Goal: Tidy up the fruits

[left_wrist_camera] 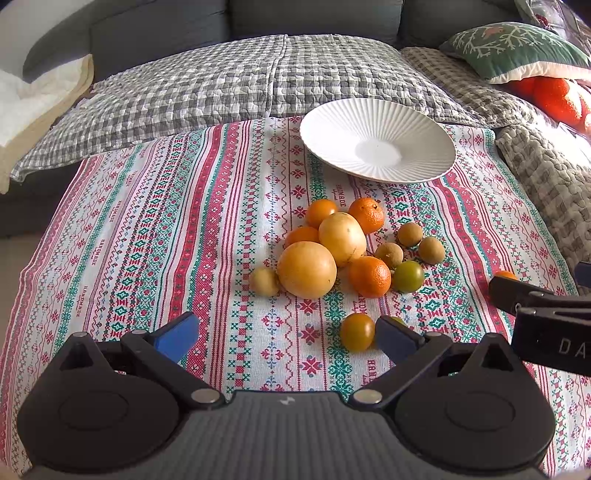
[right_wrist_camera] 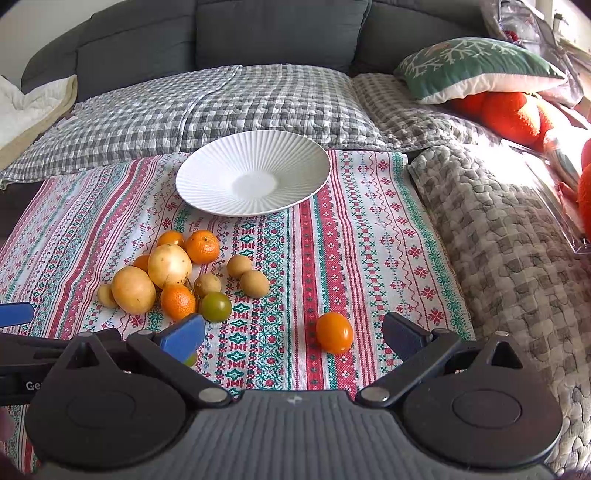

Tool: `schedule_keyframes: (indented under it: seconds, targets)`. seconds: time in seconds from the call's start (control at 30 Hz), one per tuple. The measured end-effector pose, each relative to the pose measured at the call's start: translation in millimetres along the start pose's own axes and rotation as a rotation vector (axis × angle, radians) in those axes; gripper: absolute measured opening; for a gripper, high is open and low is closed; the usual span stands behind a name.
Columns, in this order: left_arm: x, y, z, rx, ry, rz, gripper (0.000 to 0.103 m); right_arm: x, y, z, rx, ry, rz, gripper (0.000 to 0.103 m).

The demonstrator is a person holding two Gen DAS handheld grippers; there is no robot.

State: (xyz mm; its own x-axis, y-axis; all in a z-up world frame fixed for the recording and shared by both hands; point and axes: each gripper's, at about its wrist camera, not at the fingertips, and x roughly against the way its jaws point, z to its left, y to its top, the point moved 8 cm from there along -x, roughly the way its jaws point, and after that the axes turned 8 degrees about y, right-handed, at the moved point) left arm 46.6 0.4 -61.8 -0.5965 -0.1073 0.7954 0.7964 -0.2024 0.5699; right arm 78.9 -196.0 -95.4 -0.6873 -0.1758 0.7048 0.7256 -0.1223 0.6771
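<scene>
i take the white ribbed plate (right_wrist_camera: 253, 173) as my landmark; it sits bare at the far side of the patterned tablecloth (left_wrist_camera: 147, 240), toward the grey sofa (right_wrist_camera: 258, 33) with its checked quilt (left_wrist_camera: 221, 81). starting left of the plate and nearer me, my left gripper (left_wrist_camera: 286, 338) hangs over the cloth with its blue-padded jaws spread wide and nothing between them. the fruit pile lies just in front of the plate: a small tan fruit (left_wrist_camera: 263, 282) on its left edge, touching a big yellow-orange fruit (left_wrist_camera: 306, 269), with a second pale yellow fruit (left_wrist_camera: 342, 238) behind it toward the plate. two tangerines (left_wrist_camera: 366, 215) sit closest to the plate, another tangerine (left_wrist_camera: 369, 276) on the near side, and a green tomato (left_wrist_camera: 407, 276) just beside that one. three brown longans (left_wrist_camera: 410, 234) sit at the pile's right edge. nearer me than the pile, a tomato shading orange to green (left_wrist_camera: 357, 331) rests just beside my left gripper's right pad. further right, an orange tomato (right_wrist_camera: 334, 332) lies alone, well in front of the plate, inside the wide-spread jaws of my right gripper (right_wrist_camera: 293, 334), touching neither pad. right of the plate, a green cushion (right_wrist_camera: 476, 66) lies on the sofa.
</scene>
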Motion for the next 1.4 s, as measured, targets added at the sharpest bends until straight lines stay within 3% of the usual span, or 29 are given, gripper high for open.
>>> schedule_keyframes:
  seconds: [0.4,0.7,0.9,1.03,1.13,1.2,1.4]
  targets:
    - [1,0,-2,-0.007,-0.003,-0.002,0.098,1,3,1,-0.005,-0.002,-0.013,0.103]
    - [4,10,4,0.004,-0.071,-0.052,0.098,16,19,-10,0.01,-0.012,-0.13,0.103]
    - [-12,12,10,-0.065,-0.056,-0.024,0.098,10,32,-11,-0.02,0.105,-0.117,0.103]
    - [-22,17,15,-0.049,-0.053,0.007,0.098,-3,42,4,-0.06,0.263,-0.07,0.102]
    - [-29,21,15,-0.056,-0.049,0.029,0.095,-22,46,17,-0.1,0.369,-0.005,0.093]
    - [-35,22,15,-0.049,-0.067,0.05,0.088,-34,45,22,-0.124,0.4,0.032,0.084]
    - [-49,20,14,0.006,-0.13,0.082,0.075,-66,41,35,-0.234,0.518,0.13,0.072]
